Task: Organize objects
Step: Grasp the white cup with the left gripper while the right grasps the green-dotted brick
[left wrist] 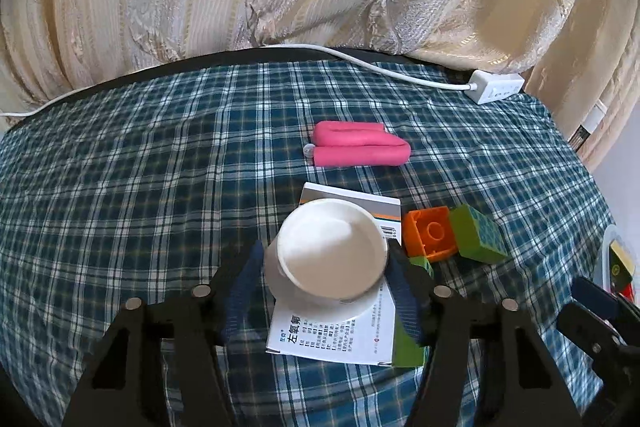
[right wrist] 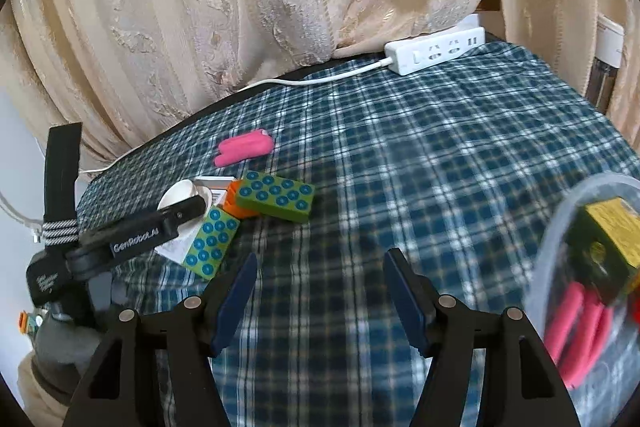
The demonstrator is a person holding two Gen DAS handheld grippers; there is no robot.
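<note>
A white cup [left wrist: 340,227] stands on a white medicine box [left wrist: 332,335] on the checked cloth. My left gripper [left wrist: 326,251] is shut on the cup, a blue pad against each side. Right of it lie an orange block [left wrist: 430,231] and a green block [left wrist: 478,235], and farther back a folded pink foam roller [left wrist: 360,145]. In the right wrist view my right gripper [right wrist: 320,261] stands open over bare cloth with nothing between its fingers. To its left are the cup [right wrist: 180,193], two green studded blocks [right wrist: 276,201] [right wrist: 210,243] and the pink roller [right wrist: 244,147].
A clear plastic container [right wrist: 552,247] at the right holds pink rollers and a yellow-black block. A white power strip [right wrist: 436,53] with its cable lies at the table's far edge. Cream curtains hang behind. Open checked cloth [right wrist: 400,155] lies between blocks and container.
</note>
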